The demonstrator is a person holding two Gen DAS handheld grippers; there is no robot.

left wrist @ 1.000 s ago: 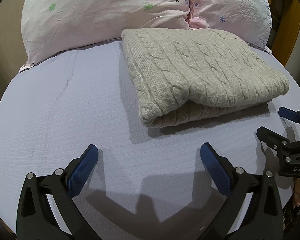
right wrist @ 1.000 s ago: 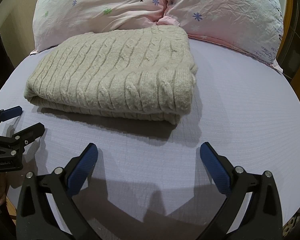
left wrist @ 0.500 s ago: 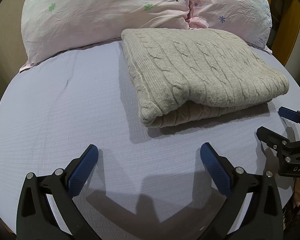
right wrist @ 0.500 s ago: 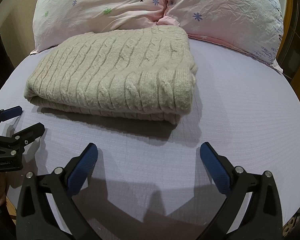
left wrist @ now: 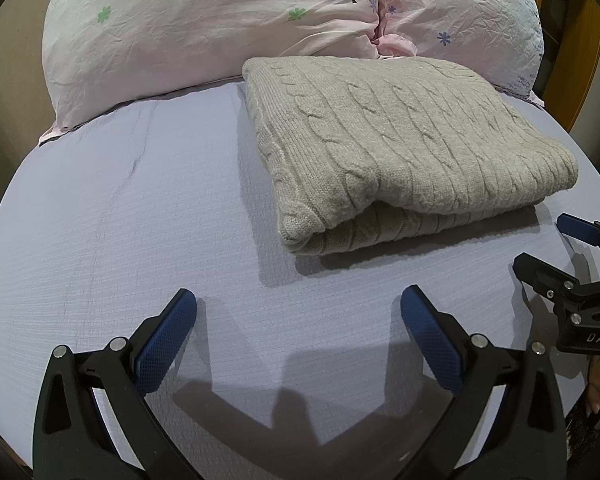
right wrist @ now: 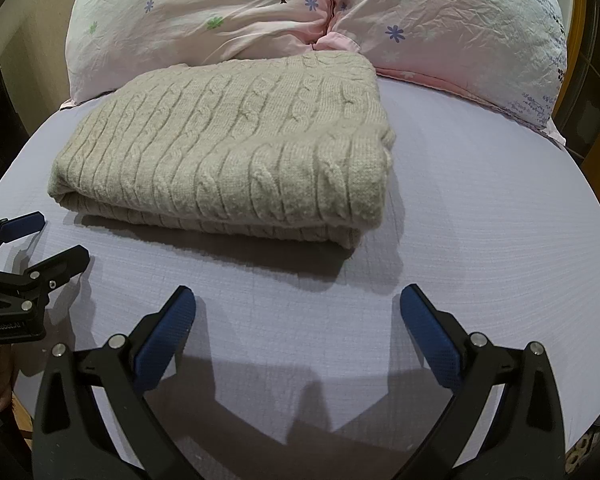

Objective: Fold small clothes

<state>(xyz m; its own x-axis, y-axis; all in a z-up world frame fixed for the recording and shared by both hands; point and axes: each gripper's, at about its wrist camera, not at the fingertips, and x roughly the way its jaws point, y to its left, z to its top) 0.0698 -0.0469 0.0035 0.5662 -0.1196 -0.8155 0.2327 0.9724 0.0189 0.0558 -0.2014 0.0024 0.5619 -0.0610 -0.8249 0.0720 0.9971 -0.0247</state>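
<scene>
From my remote station I saw a bed sheet [left wrist: 148,216] of pale lavender, covering the whole mattress and showing a fine woven grid texture. A faint dark crease ran along it on the left in the left wrist view. At the head of the bed two pillows lay side by side, touching at a seam. The left pillow [left wrist: 204,28] was pale pink with small blue and green flowers and a printed bare tree near its inner edge. The right pillow [right wrist: 460,28] was pink too, crumpled, with blue flowers. A wooden frame [left wrist: 586,68] stood behind them on the right.
</scene>
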